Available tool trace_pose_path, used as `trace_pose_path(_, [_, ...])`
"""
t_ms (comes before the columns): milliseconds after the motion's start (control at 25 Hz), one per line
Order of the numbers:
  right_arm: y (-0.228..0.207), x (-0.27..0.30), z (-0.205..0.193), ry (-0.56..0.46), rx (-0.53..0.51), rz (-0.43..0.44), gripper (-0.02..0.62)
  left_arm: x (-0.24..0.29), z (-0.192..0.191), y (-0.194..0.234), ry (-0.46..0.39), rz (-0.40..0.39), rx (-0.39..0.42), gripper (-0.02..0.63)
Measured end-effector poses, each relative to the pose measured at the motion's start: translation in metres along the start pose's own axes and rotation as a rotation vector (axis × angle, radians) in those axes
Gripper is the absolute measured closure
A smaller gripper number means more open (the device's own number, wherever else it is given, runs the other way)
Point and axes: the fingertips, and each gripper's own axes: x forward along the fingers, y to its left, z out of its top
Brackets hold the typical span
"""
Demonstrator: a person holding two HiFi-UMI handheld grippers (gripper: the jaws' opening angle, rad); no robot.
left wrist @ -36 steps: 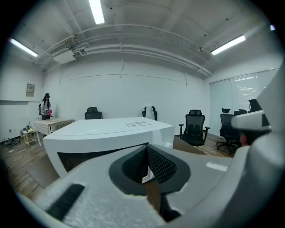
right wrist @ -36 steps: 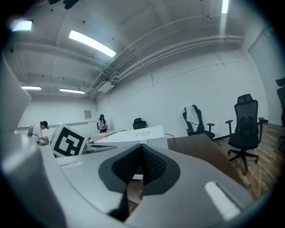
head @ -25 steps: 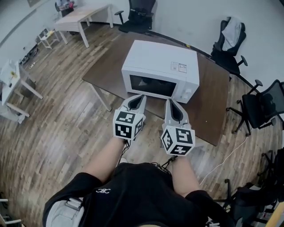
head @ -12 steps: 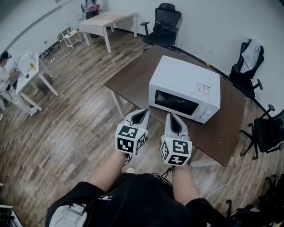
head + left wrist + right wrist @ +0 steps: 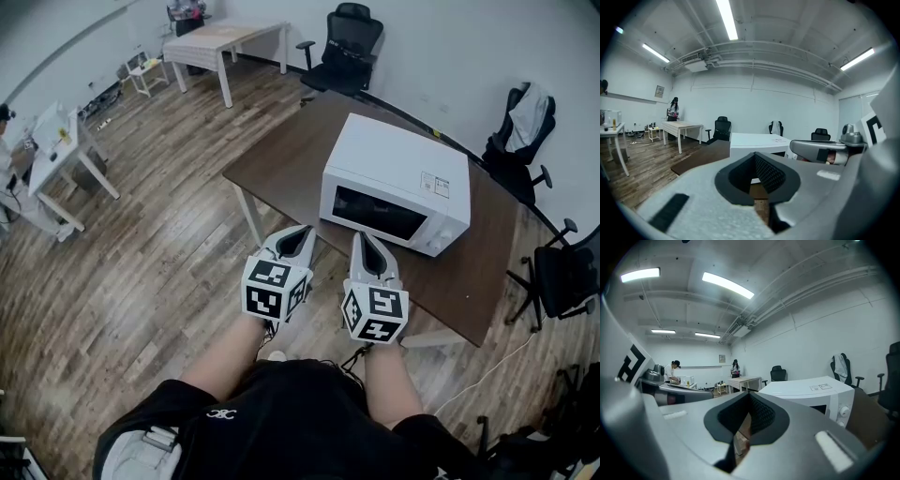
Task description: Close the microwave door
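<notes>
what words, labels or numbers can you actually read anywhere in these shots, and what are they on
No text is readable here.
Sticker on top of the microwave: print too small to read.
White logo on the black shirt: too small to read.
Left marker cube and right marker cube: black-and-white square patterns only, no words.
Wall notice: too blurred to read.

Wood-plank floor [image 5: 141,244], white walls [image 5: 450,37], a dark brown table [image 5: 281,159], black office chairs [image 5: 349,37], ceiling strip lights [image 5: 726,18], and a pale, perhaps wooden, desk [image 5: 220,36].
</notes>
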Motion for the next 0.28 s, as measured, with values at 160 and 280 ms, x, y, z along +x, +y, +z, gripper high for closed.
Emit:
trace_pose_path(160, [0.007, 0.001, -0.001, 0.001, -0.010, 0.000, 0.588, -0.006, 0.001, 0.006, -0.009, -0.001, -0.012, 0.595])
trace_pose_path(280, [0.014, 0.001, -0.002, -0.001, -0.015, 0.005, 0.588, -0.011, 0.000, 0.013, -0.013, 0.003, -0.020, 0.595])
